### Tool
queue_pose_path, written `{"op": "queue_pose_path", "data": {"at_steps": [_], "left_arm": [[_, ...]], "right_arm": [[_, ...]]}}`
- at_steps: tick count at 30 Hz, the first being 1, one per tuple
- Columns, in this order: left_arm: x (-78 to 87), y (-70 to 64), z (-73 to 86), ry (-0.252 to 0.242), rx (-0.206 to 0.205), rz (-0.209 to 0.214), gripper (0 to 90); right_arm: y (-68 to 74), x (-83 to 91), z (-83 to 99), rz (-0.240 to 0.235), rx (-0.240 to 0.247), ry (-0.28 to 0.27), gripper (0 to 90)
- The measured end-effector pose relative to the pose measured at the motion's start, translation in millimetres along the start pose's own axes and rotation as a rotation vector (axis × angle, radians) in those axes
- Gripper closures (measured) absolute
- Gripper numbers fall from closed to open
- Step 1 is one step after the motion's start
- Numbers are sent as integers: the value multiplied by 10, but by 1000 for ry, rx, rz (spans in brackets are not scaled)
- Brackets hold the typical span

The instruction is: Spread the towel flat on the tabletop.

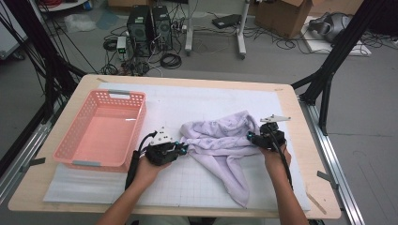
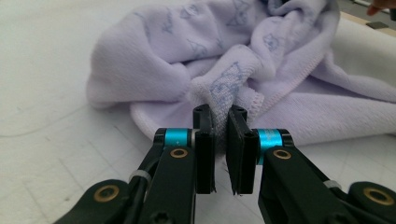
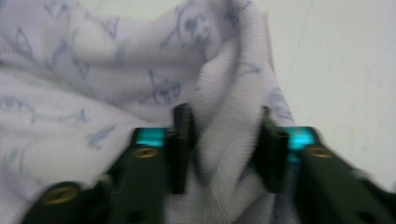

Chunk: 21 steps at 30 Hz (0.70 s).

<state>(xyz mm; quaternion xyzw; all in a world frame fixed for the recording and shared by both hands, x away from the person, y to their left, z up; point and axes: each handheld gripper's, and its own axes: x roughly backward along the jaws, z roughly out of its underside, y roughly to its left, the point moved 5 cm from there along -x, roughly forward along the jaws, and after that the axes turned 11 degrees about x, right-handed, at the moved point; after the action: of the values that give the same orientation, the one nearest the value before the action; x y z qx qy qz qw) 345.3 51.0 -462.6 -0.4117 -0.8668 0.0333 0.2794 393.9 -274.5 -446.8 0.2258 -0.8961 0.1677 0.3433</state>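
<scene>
Pink plastic basket (image 1: 101,129), tabletop (image 1: 300,136) nine o'clock. Two computer towers (image 1: 150,28), floor twelve o'clock. Cardboard box (image 1: 286,16), one o'clock.

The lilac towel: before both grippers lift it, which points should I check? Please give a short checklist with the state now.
1. Left gripper closed on the towel hem: ok, jaws nearly shut on a bunched edge.
2. Right gripper closed on cloth: not ok, a fold sits between wide jaws.
3. Towel spread flat: not ok, it lies crumpled.
4. Pink basket apart from the towel: ok.
5. Which corner each gripper has: cannot tell.
</scene>
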Motion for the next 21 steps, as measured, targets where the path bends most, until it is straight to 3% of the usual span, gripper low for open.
{"op": "queue_pose_path", "data": {"at_steps": [2,7,9,14,16,19,21], "left_arm": [[6,-53,37,9,-6,17,820],[37,-123,60,16,-19,43,815],[43,-104,55,16,1,30,730],[90,-34,-3,-5,71,6,468],[111,-23,-31,-15,73,3,435],[144,10,-71,-37,87,-6,413],[158,33,-84,-47,96,-14,408]], "right_arm": [[-24,54,42,-5,15,-12,761],[-52,329,287,-53,24,-61,785],[0,432,434,-80,53,-79,788],[67,663,749,-89,83,-55,794],[54,781,864,-79,106,-36,794],[39,883,988,-92,96,-15,789],[37,966,1013,-94,89,-28,708]]}}
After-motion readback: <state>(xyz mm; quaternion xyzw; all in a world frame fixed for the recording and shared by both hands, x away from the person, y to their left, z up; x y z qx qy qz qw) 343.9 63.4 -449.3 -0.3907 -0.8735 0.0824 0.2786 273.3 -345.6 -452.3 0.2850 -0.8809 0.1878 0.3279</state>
